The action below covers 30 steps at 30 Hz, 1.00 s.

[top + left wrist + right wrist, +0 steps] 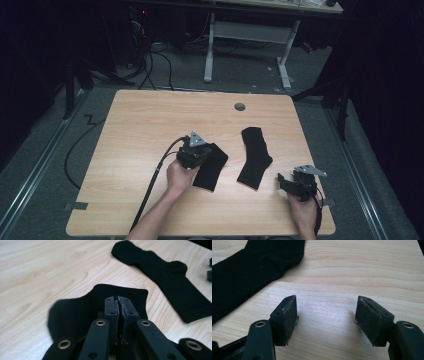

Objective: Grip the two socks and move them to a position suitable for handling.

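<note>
The table [150, 120] has a light wood surface with visible grain, smooth and with a soft matt sheen. The two socks are of black knitted cloth, matt; the flat sock [249, 262] shows fine ribs, and the held sock [75, 312] looks soft and a little fuzzy at the edge. The left gripper [119, 300] and the right gripper [327, 315] are of black matt plastic with small brass-coloured metal rivets. The pads [289, 315] look rough and worn, with pale dusty marks. The floor [240, 70] is grey and looks like rough carpet.
</note>
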Each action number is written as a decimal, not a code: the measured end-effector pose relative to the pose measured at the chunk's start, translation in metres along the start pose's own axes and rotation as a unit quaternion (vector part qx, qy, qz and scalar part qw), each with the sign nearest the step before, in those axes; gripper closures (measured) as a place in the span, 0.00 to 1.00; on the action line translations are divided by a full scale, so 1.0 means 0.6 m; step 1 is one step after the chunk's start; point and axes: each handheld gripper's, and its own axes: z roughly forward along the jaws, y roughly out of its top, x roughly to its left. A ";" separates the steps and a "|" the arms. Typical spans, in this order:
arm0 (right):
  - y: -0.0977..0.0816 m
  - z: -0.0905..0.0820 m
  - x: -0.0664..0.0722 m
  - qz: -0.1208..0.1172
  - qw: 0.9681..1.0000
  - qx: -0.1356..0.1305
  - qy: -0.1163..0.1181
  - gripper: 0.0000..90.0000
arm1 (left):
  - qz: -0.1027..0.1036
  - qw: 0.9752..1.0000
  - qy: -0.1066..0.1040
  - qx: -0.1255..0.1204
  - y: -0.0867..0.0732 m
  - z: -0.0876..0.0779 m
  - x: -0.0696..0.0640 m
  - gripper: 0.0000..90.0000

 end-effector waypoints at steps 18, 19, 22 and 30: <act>0.000 -0.002 0.008 -0.020 0.999 -0.009 0.026 0.71 | -0.002 0.999 0.007 0.037 -0.029 0.020 0.002 0.73; 0.000 -0.002 0.008 -0.021 0.999 -0.009 0.026 0.73 | -0.002 0.999 0.005 0.036 -0.031 0.017 0.002 0.71; 0.001 -0.002 0.008 -0.021 0.999 -0.009 0.025 0.74 | 0.005 0.999 0.002 0.037 -0.038 0.006 -0.001 0.67; 0.001 -0.001 0.008 -0.023 0.999 -0.010 0.025 0.73 | 0.023 0.998 -0.004 0.050 -0.055 -0.001 -0.014 0.65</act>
